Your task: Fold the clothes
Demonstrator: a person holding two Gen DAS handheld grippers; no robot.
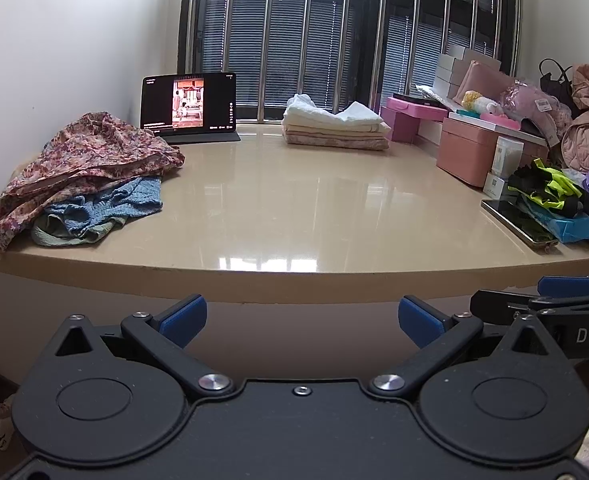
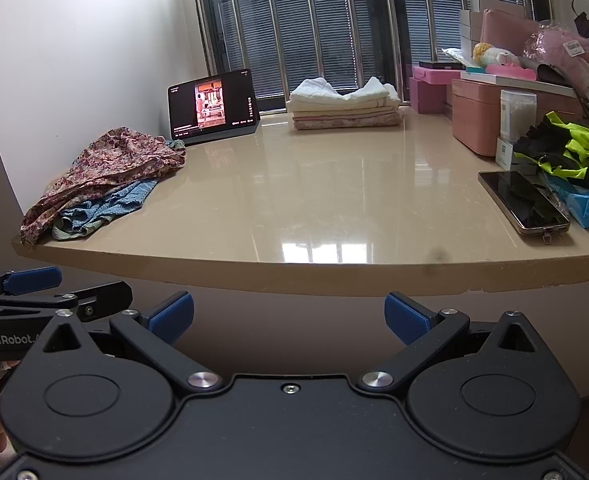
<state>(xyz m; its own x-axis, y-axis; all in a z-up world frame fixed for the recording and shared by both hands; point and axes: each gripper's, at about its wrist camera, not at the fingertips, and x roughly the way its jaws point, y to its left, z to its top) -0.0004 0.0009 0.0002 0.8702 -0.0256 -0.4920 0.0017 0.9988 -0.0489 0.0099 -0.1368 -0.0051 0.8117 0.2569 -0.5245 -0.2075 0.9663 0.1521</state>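
Note:
A crumpled floral garment [image 1: 90,156] lies on a blue knit garment [image 1: 110,208] at the left of the beige table [image 1: 294,208]; both also show in the right wrist view, floral [image 2: 114,164] and blue [image 2: 106,208]. A stack of folded clothes [image 1: 334,128] sits at the back by the window, also seen in the right wrist view [image 2: 344,108]. My left gripper [image 1: 302,320] is open and empty, below the table's front edge. My right gripper [image 2: 289,318] is open and empty, also below the front edge, beside the left one.
A tablet [image 1: 190,106] playing video stands at the back left. A phone [image 2: 524,202] lies at the right front. Pink boxes [image 1: 468,152], a neon-yellow and black item [image 2: 566,152], bags and a pink jacket [image 1: 586,128] crowd the right side.

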